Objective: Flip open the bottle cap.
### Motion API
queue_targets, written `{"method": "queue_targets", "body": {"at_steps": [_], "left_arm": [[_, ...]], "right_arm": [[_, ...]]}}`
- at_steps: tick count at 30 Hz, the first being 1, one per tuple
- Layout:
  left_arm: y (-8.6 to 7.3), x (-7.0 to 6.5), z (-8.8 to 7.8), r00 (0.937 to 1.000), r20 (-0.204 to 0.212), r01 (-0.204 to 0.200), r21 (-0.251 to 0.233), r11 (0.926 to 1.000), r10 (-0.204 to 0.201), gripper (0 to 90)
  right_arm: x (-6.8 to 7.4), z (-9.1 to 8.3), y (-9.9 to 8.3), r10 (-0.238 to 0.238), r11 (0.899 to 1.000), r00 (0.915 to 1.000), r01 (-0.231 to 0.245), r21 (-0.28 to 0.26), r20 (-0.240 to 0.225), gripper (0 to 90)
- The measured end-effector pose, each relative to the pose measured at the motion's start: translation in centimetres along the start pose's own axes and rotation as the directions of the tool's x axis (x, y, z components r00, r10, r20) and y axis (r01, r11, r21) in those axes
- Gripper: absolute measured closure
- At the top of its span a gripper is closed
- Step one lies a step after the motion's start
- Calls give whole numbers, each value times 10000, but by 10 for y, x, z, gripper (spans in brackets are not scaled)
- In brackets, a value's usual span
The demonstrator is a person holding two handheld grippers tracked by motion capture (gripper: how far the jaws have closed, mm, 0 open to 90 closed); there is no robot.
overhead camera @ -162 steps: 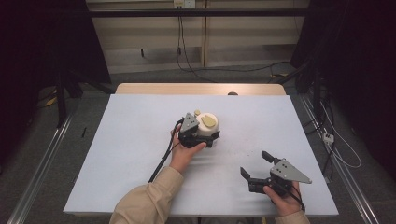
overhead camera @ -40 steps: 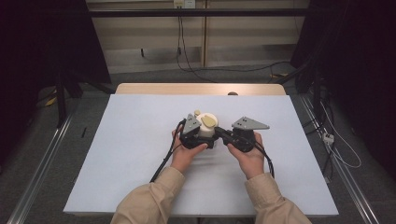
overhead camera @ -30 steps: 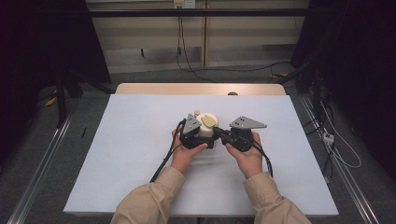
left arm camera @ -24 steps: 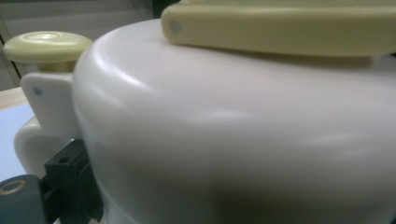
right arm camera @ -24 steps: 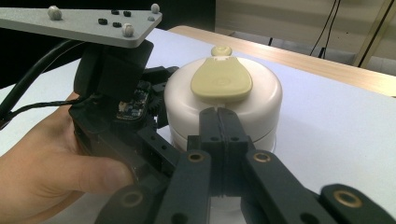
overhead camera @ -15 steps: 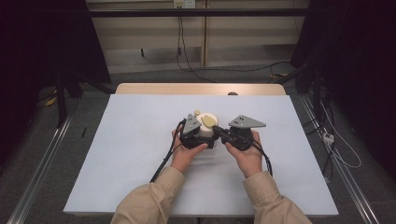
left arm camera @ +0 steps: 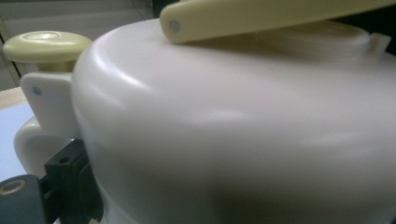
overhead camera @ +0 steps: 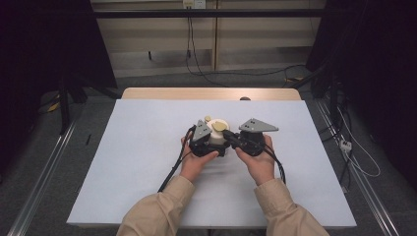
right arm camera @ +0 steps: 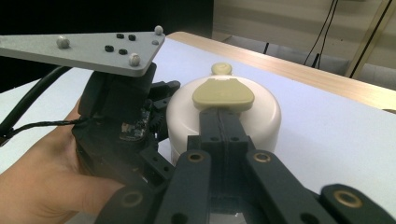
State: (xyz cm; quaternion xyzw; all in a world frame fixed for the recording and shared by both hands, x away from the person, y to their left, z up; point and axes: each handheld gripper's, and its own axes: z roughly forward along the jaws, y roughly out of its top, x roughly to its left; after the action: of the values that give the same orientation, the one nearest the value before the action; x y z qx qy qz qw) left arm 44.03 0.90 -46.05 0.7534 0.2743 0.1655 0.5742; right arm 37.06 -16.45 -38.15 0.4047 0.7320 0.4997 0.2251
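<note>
Cream plastic makes up the round container (overhead camera: 216,133), which sits on the white table cover (overhead camera: 137,157) between the two grippers. The left gripper (overhead camera: 209,142) is pressed against the container's left side. In the left gripper view the pale body (left arm camera: 233,130) sits right in front of the camera, with one black jaw against its lower left edge, so this gripper appears to be clamped around the container. A yellowish knob (left arm camera: 46,45) stands just beyond the jaw on a small white bracket.

The right gripper (overhead camera: 230,136) comes in from the container's right. Its two black jaws are pressed together with no gap between them, and their tips (right arm camera: 219,114) touch the near edge of the yellowish flap (right arm camera: 223,94) on top of the container. Whether they pinch that edge cannot be told. A second small knob (right arm camera: 221,69) sits just beyond the flap.
</note>
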Motion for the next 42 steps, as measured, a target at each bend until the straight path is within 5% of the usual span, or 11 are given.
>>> {"method": "queue_targets", "body": {"at_steps": [42], "left_arm": [[0,0,0,10000,-22,-27,43,10000,27,52]], "right_arm": [[-5,6,15,-170,9999,9996,171,-24,218,900]]}}
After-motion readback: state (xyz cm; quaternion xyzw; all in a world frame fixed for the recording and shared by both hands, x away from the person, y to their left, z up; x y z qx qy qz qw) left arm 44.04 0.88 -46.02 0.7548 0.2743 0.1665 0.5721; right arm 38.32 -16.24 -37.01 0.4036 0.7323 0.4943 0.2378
